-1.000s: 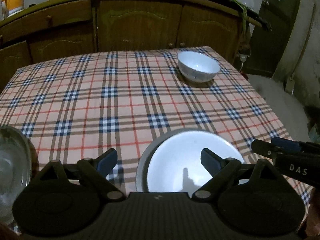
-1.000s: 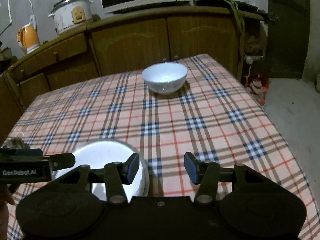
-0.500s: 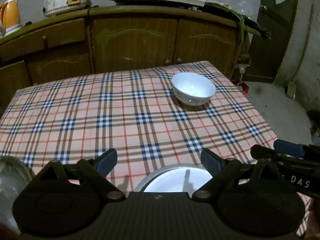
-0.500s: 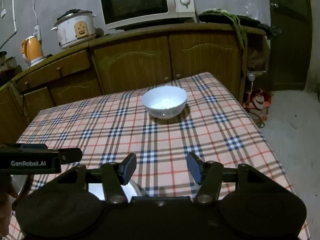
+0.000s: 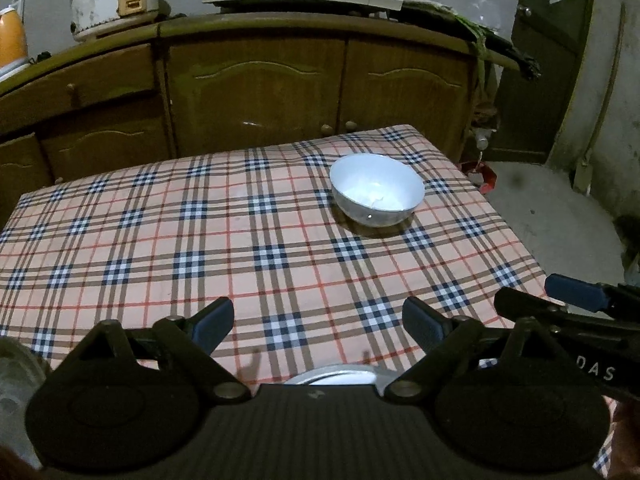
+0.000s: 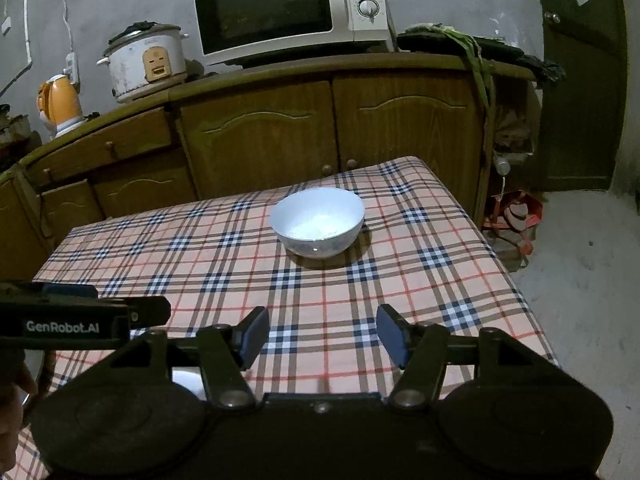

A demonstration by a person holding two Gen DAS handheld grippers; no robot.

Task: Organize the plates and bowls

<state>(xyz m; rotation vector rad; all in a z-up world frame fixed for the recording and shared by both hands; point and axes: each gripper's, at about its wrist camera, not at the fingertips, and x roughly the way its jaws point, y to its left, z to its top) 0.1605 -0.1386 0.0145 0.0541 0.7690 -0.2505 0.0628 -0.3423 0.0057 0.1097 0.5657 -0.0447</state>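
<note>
Left tool "GenRobot.AI" spread, empty; right tool "DAS" just opening, empty; microwave possibly "Midea".

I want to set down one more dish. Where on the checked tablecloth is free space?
The wide stretch of tablecloth left of the white bowl and ahead of both tools is bare. The near edge is crowded: a white plate and a glass dish lie there.

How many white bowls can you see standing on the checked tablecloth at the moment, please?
1. The white bowl stands upright toward the far right of the tablecloth. A white plate peeks out at the near edge, so more dishes may be hidden behind the grippers.
</note>
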